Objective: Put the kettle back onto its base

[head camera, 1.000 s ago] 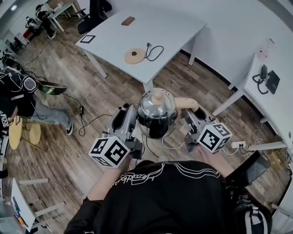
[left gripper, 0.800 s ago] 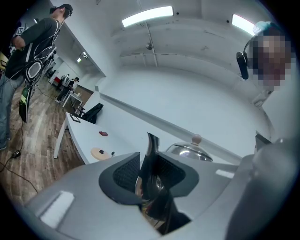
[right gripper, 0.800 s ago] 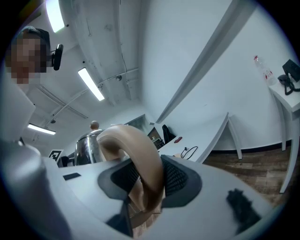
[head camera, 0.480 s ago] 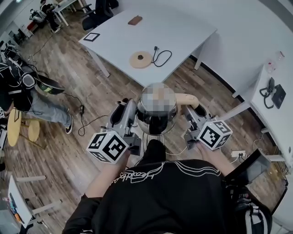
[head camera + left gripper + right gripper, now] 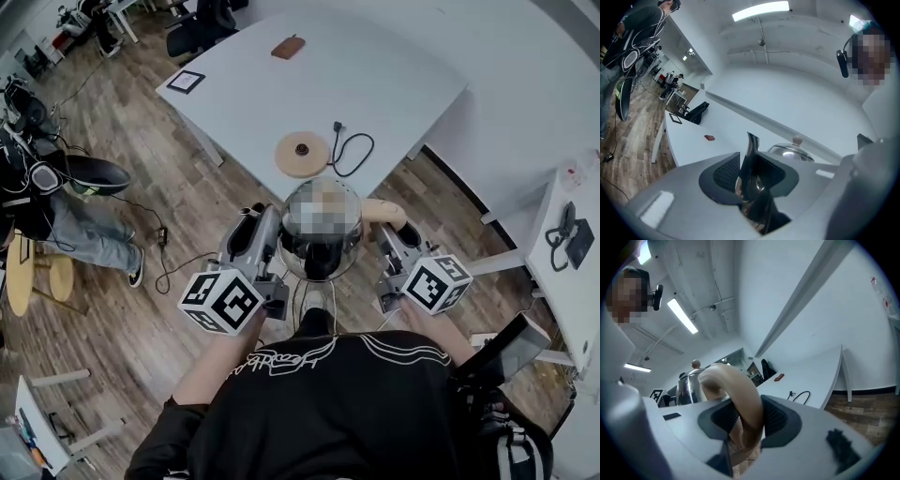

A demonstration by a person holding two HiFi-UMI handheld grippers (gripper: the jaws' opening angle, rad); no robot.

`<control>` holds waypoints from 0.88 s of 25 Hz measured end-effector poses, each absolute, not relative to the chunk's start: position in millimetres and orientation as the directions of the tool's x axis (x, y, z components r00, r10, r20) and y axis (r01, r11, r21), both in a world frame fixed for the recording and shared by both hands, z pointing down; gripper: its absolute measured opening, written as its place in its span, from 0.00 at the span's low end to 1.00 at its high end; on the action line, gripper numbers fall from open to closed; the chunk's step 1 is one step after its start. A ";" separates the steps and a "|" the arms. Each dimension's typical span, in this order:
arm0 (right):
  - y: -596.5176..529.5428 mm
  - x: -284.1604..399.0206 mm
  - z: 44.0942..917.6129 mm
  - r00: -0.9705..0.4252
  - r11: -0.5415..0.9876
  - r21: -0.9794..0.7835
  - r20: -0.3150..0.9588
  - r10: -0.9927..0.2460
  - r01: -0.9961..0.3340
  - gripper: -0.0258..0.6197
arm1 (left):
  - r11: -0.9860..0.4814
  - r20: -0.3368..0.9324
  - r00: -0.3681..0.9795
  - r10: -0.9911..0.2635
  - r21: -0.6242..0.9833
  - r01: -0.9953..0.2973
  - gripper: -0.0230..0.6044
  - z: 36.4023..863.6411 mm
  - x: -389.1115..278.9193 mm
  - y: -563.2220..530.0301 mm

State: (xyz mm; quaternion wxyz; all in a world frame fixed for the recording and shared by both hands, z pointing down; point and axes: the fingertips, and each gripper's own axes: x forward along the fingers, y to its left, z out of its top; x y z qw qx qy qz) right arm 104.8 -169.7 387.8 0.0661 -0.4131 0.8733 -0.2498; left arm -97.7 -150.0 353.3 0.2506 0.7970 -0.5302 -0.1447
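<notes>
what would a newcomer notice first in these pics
A shiny steel kettle hangs in mid-air at centre, its spout pinched by the left tongs and its tan handle by the right tongs. Just ahead, its round tan base waits on the white table.

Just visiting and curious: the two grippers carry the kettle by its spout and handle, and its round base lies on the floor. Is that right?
Not quite: the round base lies on the white table, not the floor, as the head view shows. The left gripper does hold the kettle by its spout, the right gripper by its handle.
</notes>
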 end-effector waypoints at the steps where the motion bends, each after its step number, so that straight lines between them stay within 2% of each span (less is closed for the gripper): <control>1: -178.3 102.4 389.7 -0.647 0.530 -0.493 0.092 -0.757 -0.690 0.25 | -0.313 0.037 0.398 -0.916 0.552 -0.772 0.21 355.1 -100.2 -159.4; 13: -312.3 69.4 404.7 -0.623 0.494 -0.496 0.127 -0.772 -0.714 0.25 | -0.301 0.071 0.409 -0.910 0.566 -0.768 0.21 372.7 -135.0 -302.2; 22: -372.2 54.3 413.3 -0.621 0.525 -0.448 0.091 -0.778 -0.724 0.25 | -0.356 0.025 0.440 -0.897 0.547 -0.757 0.21 384.6 -149.1 -361.2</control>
